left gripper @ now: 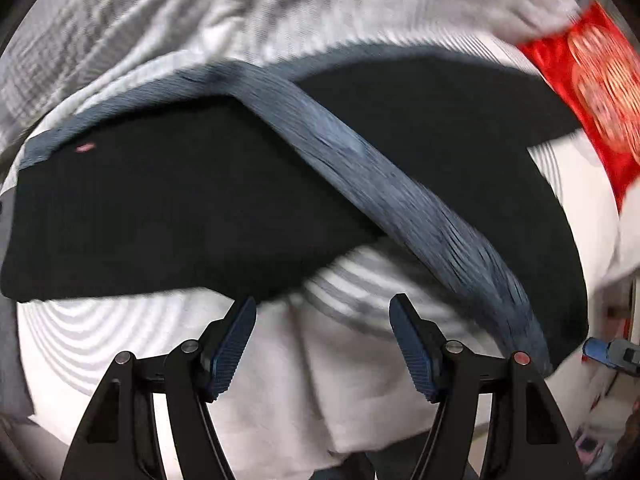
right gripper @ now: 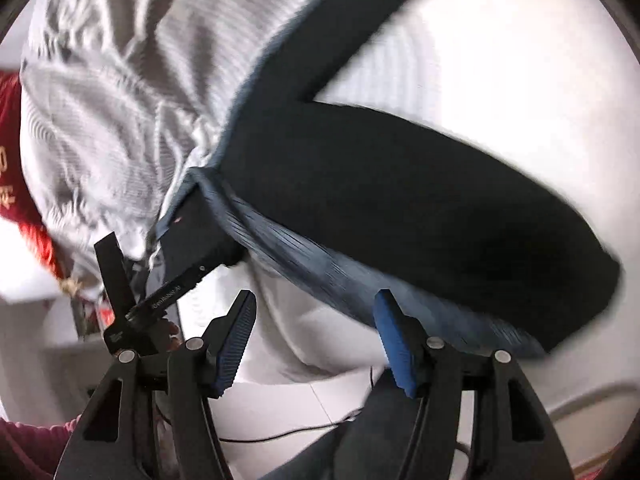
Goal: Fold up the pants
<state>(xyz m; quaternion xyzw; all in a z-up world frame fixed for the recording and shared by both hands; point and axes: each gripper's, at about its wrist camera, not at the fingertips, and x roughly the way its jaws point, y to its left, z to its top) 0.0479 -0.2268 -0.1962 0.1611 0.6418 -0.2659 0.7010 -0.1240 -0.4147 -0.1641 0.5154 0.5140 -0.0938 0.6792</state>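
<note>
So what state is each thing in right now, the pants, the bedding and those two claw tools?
Pants: dark, spread on the bed, one leg folded across, grey-blue waistband showing.
Striped bed sheet: wrinkled under the pants.
Red cloth: lying at the bed's edge.
Left gripper: open, holding nothing.
Right gripper: open, holding nothing.

- Striped grey-and-white bedding (left gripper: 168, 24): rumpled into folds, covering most of the bed surface in both views.
- Plain white sheet (right gripper: 520, 72): smooth, lying beside the striped area.
- Red cloth with a pale round pattern (left gripper: 592, 96): at the right edge of the left wrist view, resting against the bedding; blurred.
- Thin black cable (right gripper: 280, 434): running across the light floor at the bottom of the right wrist view.
</note>
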